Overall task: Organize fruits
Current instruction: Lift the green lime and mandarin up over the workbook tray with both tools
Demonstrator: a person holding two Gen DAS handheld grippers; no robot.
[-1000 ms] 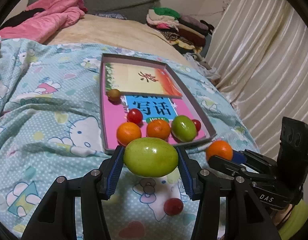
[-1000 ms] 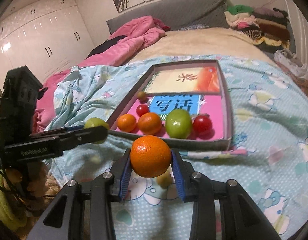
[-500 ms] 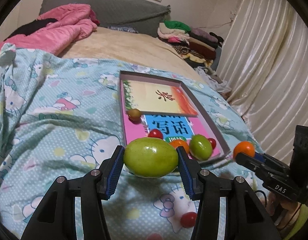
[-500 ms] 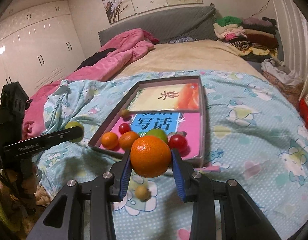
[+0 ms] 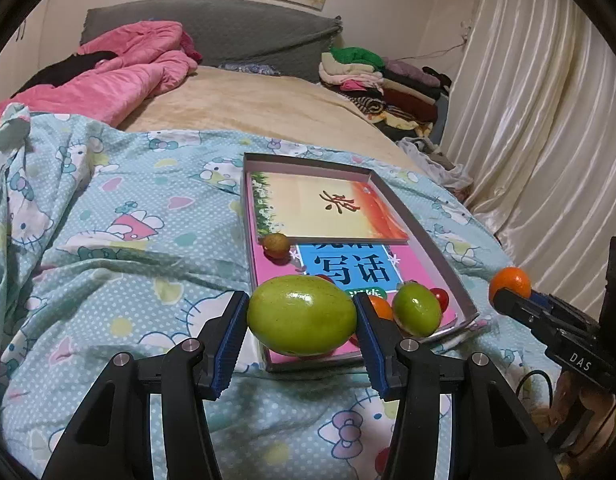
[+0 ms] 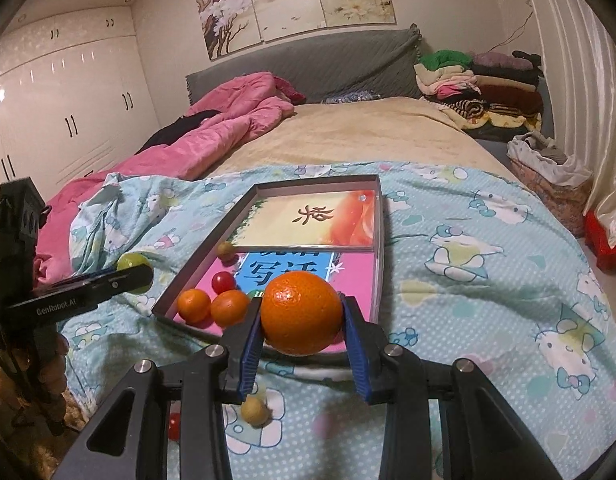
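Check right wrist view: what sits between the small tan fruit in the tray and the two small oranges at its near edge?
A red cherry tomato, lying on the tray's pink book between the tan fruit and the small oranges. The right wrist view shows it.

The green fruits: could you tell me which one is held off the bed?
The larger green fruit, clamped between the left gripper's fingers; the smaller one sits in the box.

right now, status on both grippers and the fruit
Left gripper shut on green fruit. Right gripper shut on orange. Both held near tray. Two small fruits loose on blanket, nothing blocking.
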